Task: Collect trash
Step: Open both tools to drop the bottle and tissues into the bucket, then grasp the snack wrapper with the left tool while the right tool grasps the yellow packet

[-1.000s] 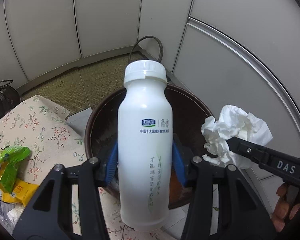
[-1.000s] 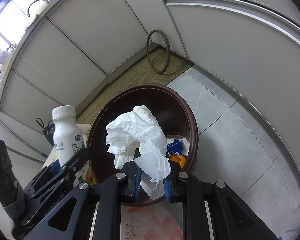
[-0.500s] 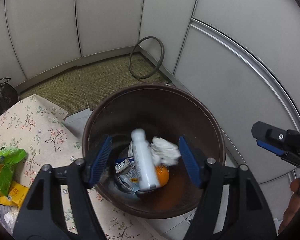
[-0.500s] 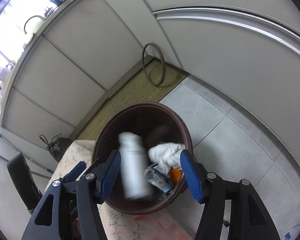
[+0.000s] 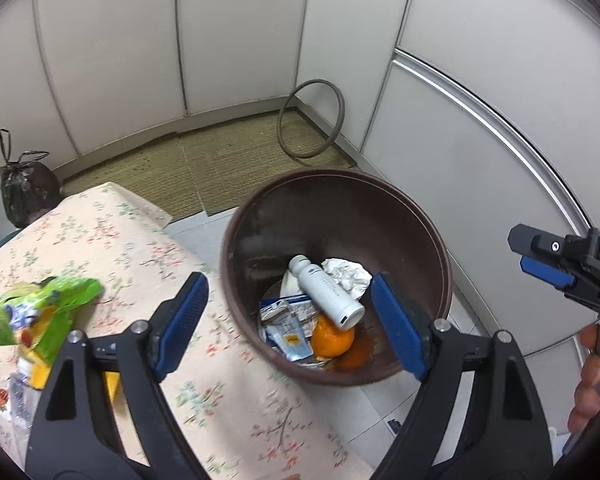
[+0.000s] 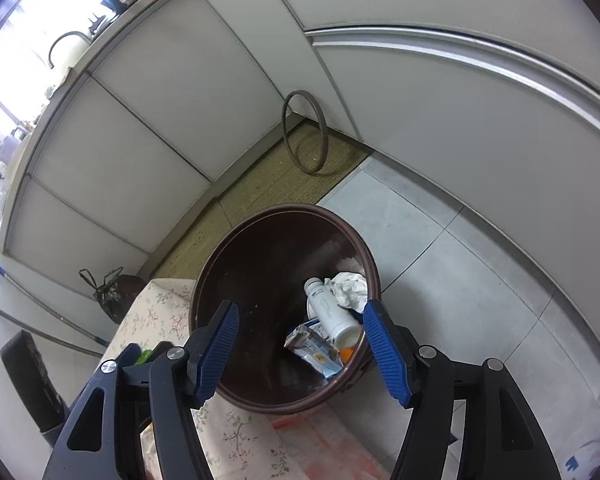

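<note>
1. Round dark-brown plastic bin (image 5: pixel 440 240) sits beside the floral-clothed table (image 5: pixel 148 240).
2. Inside: white plastic bottle (image 5: pixel 327 294) lying tilted, crumpled white tissue (image 5: pixel 348 274), orange fruit (image 5: pixel 332 338), foil wrappers (image 5: pixel 286 330).
3. Left gripper (image 5: pixel 290 320) gapes wide, empty.
4. Right gripper (image 6: pixel 300 346) likewise spread, empty.

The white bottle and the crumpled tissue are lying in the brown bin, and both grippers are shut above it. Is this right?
Not quite. The white bottle and crumpled tissue do lie in the brown bin, but both wrist views show the left gripper and right gripper open and empty above it.
</note>
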`<action>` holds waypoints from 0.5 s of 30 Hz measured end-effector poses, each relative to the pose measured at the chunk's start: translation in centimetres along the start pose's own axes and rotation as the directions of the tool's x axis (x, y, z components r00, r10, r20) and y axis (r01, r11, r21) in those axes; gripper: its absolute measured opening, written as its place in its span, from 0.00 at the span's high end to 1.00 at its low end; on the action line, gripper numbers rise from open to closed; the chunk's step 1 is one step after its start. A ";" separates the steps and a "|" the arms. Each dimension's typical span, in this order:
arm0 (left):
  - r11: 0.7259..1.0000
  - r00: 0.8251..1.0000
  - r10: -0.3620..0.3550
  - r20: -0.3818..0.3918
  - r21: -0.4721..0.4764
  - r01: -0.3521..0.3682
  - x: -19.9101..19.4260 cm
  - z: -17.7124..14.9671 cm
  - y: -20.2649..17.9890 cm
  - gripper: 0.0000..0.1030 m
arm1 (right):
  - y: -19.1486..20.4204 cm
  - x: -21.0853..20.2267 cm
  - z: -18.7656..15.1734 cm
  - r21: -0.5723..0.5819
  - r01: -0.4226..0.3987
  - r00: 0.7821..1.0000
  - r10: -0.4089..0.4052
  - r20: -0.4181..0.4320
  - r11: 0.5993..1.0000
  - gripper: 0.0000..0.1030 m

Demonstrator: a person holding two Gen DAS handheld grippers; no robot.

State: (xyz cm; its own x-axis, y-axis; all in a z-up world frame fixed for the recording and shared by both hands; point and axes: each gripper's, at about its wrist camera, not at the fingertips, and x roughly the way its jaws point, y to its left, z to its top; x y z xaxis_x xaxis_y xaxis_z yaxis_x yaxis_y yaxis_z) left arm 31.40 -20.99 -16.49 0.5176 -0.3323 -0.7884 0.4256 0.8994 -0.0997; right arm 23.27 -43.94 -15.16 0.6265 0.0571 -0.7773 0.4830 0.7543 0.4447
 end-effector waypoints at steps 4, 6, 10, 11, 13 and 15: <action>1.000 1.000 0.005 -0.001 -0.026 -0.005 -2.2 -0.7 1.6 0.15 | 1.3 -1.2 -0.6 -0.035 0.005 1.000 -0.005 0.006 0.999 0.33; 0.999 1.000 0.013 0.000 -0.036 -0.013 -3.2 -1.0 2.4 0.15 | 2.0 -1.7 -0.9 -0.056 0.006 1.000 -0.005 0.009 0.998 0.32; 0.998 0.999 0.043 0.017 -0.054 -0.042 -5.8 -2.1 4.2 0.11 | 4.2 -3.0 -1.9 -0.109 0.000 1.000 0.002 0.014 0.994 0.29; 0.997 0.999 0.049 0.022 -0.060 -0.048 -6.4 -2.3 4.6 0.10 | 4.7 -3.3 -2.2 -0.122 -0.002 1.000 0.004 0.015 0.993 0.29; 0.995 0.998 0.057 0.030 -0.080 -0.055 -7.8 -2.9 5.8 0.08 | 6.0 -3.7 -2.7 -0.156 -0.007 1.000 0.010 0.015 0.988 0.27; 0.993 0.997 0.068 0.029 -0.096 -0.065 -8.9 -3.4 6.8 0.07 | 7.5 -4.1 -3.5 -0.199 -0.016 1.000 0.020 0.014 0.980 0.26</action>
State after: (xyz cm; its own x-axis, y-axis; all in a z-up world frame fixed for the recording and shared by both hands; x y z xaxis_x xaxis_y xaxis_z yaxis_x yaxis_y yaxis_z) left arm 27.18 -10.97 -12.22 0.5666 -0.2788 -0.7754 0.3180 0.9421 -0.1063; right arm 22.21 -36.21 -10.15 0.6446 0.0626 -0.7619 0.3410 0.8685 0.3599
